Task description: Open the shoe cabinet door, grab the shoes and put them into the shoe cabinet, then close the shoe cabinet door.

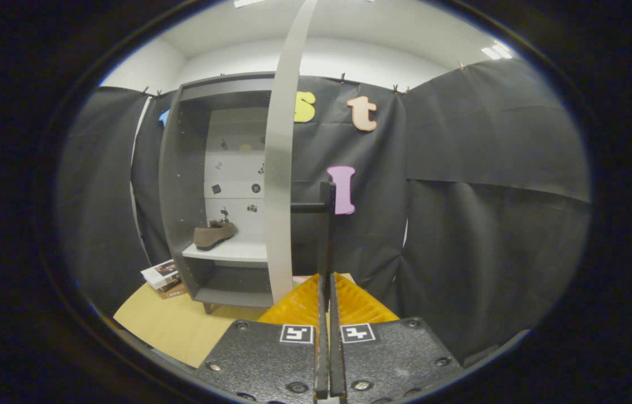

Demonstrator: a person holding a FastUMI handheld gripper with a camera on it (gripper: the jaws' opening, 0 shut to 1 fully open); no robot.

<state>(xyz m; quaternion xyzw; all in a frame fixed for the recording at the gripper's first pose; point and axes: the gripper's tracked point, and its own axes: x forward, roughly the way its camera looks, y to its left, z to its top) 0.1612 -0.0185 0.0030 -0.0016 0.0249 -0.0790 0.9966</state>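
Fingers of our hand-held gripper (328,292) stand pressed together, the two yellow ribbed pads (299,303) flanking a thin dark upright bar that runs between them. That bar looks to be the handle (326,224) of the shoe cabinet door (282,168), joined to the door by a short black post; we take it that both fingers pinch it, as no gap shows beside it.

We see the door edge-on, a pale grey strip rising just left of the fingers and swung wide from the shoe cabinet (181,185). The cabinet is dark grey with a white back panel and stands beyond and left of the fingers. Inside it, one brown shoe (213,234) rests on the white shelf (226,251), toe pointing left. Small dark marks dot the back panel; we cannot tell what they are.

We hold the hand-held gripper level and pointing forward along the door's edge, its black body with two square markers at the bottom of our gripper view. Below the cabinet lies a light wooden floor (170,325), and a small stack of booklets (163,278) sits on it just beside the cabinet's left foot.
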